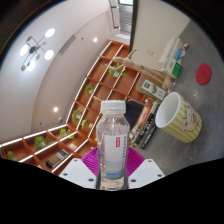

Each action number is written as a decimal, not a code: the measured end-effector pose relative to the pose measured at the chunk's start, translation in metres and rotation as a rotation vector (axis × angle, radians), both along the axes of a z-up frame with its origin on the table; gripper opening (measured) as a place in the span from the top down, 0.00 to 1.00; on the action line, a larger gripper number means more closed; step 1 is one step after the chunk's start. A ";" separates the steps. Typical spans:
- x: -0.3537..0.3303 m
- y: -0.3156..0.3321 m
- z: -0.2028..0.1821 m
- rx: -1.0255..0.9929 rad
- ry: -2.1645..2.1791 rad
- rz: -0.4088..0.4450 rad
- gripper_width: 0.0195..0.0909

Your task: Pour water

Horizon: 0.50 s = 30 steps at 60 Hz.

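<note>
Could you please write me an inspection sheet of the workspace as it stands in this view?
Surface: white table, seen tilted.
Job's things: clear plastic water bottle with white cap and pink label, between the fingers; yellow-patterned paper cup, lying on its side beyond them, mouth toward the bottle.
Clutter: green and white containers and red round object at the table's far end.
Claw: magenta pads press on both sides of the bottle.
Cables: nothing seen.
Surroundings: wooden shelving with green plants; ceiling lights.

A lived-in room, likely a home or studio.
Wooden cubby shelving (75, 115) held small plants; above it hung a branched ceiling lamp (38, 47), beside it a cluttered table (185, 90).
</note>
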<state>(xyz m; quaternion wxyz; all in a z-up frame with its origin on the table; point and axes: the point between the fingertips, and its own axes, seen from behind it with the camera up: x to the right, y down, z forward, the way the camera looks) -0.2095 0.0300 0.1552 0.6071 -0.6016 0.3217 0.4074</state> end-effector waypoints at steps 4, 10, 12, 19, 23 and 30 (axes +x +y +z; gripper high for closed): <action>0.011 0.005 0.008 0.016 0.188 -0.012 0.79; 0.023 0.006 0.018 0.024 0.446 -0.041 0.79; 0.027 0.008 0.019 0.027 0.522 -0.045 0.79; 0.033 0.013 0.025 0.030 0.740 -0.053 0.79; 0.039 0.017 0.026 0.036 0.844 -0.058 0.79; 0.049 0.019 0.026 0.056 0.974 -0.068 0.79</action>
